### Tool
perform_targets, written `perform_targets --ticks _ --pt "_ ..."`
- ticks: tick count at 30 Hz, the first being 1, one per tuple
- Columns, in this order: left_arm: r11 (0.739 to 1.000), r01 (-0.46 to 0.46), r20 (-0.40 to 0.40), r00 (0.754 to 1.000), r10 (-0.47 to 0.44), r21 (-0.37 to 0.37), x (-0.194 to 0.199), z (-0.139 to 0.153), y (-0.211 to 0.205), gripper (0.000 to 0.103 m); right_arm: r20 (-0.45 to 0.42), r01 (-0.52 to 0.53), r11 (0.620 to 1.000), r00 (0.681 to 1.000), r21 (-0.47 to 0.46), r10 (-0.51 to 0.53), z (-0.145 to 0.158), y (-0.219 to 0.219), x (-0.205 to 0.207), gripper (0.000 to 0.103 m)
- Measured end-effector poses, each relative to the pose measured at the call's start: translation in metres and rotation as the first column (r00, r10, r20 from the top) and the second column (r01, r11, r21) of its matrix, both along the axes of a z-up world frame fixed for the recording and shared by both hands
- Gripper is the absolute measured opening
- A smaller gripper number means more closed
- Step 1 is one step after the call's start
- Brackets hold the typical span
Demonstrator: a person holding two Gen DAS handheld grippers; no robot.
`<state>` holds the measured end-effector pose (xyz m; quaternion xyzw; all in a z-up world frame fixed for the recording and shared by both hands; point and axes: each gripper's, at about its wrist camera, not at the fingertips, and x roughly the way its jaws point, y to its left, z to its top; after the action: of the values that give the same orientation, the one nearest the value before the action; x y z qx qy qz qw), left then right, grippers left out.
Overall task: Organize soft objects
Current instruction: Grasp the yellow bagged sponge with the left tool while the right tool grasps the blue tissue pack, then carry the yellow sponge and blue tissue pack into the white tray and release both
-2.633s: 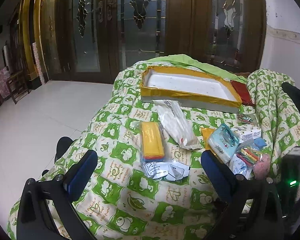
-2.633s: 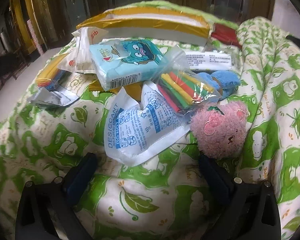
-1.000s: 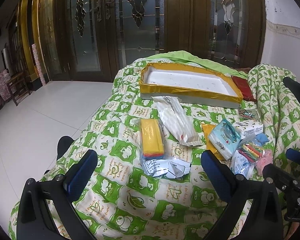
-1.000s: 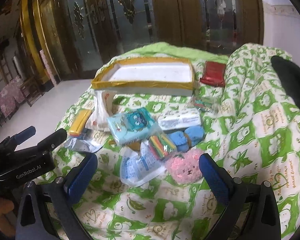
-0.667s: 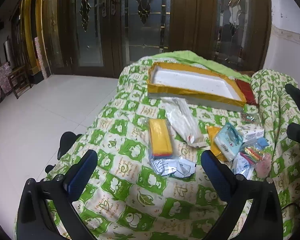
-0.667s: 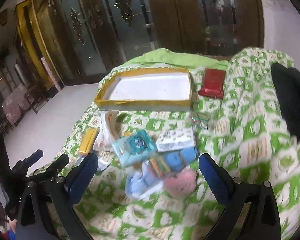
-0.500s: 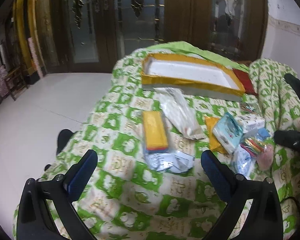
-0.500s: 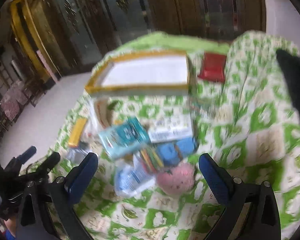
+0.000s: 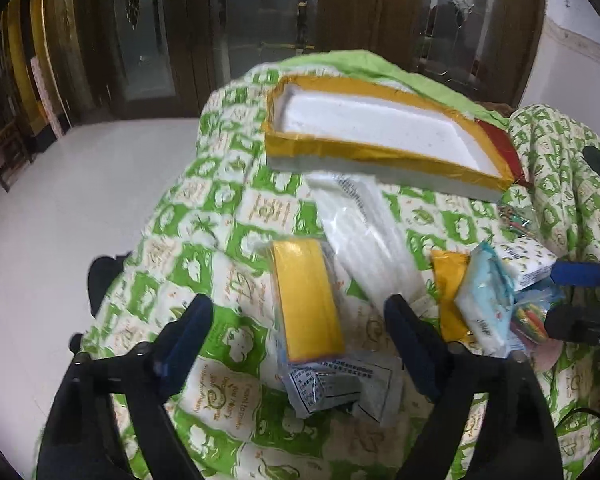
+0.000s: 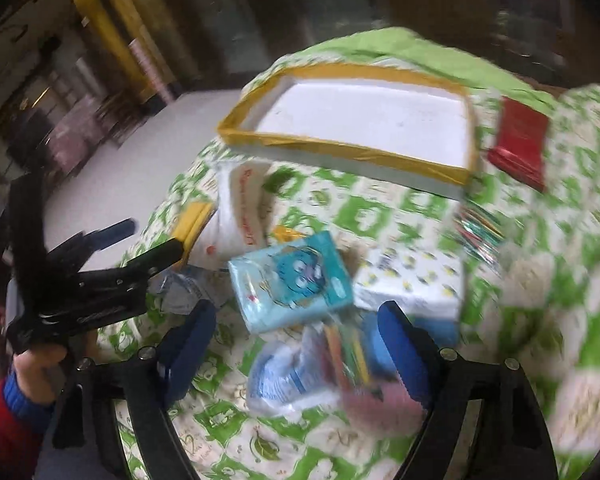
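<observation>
quilt (image 9: 220, 216): printed cloth | tray (image 9: 340, 148): white foam, glossy gold tape | packets (image 9: 308, 304): glossy plastic

Both views: strong fisheye bending, dark corners. Light is soft and even, indoor, with weak shadows. Left view fairly sharp; white tray (image 9: 380, 128) interior nearly blown out, pale floor (image 9: 60, 200) bright, faint reflections in the dark glass doors (image 9: 260, 40) at the far side. Right view heavily motion-blurred, worst along the right on the green quilt (image 10: 560, 280); far background dim and smeared.
</observation>
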<state>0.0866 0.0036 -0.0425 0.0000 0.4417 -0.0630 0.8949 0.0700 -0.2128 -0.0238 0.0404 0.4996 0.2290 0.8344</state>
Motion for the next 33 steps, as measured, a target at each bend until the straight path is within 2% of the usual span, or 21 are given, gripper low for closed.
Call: perform_targets --ticks 7,18,20,22,26,29,33 --pt "0.999 0.007 -0.01 1.0 -0.008 -0.044 0.005 -0.006 0.004 0.084 -0.045 -0.119 0.992 0.992 -0.04 0.117 -0.017 0.024 0.029 0.087" --pt "0.999 0.018 -0.049 0.999 -0.02 -0.043 0.014 -0.019 -0.002 0.084 -0.092 -0.188 0.976 0.98 -0.115 0.178 -0.044 0.042 0.054 0.087" --pt "0.999 0.021 -0.055 0.998 -0.023 -0.041 0.014 -0.021 -0.003 0.076 -0.097 -0.18 0.978 0.981 -0.109 0.17 -0.047 0.043 0.058 0.086" --pt "0.999 0.023 -0.067 0.997 -0.026 -0.046 0.015 -0.023 -0.003 0.067 -0.095 -0.17 0.98 0.982 -0.102 0.16 -0.049 0.043 0.059 0.075" --pt "0.998 0.017 -0.077 0.997 -0.022 -0.063 0.015 -0.026 -0.001 0.051 -0.084 -0.147 0.985 0.987 -0.089 0.14 -0.046 0.039 0.057 0.064" --pt "0.995 0.012 -0.069 0.997 -0.018 -0.094 0.014 -0.024 0.003 0.038 -0.068 -0.112 0.991 0.992 -0.069 0.107 -0.042 0.033 0.052 0.051" --pt "0.993 0.007 -0.054 0.998 -0.013 -0.114 0.011 -0.022 0.006 0.034 -0.036 -0.063 0.997 0.997 -0.041 0.062 -0.033 0.021 0.042 0.035"
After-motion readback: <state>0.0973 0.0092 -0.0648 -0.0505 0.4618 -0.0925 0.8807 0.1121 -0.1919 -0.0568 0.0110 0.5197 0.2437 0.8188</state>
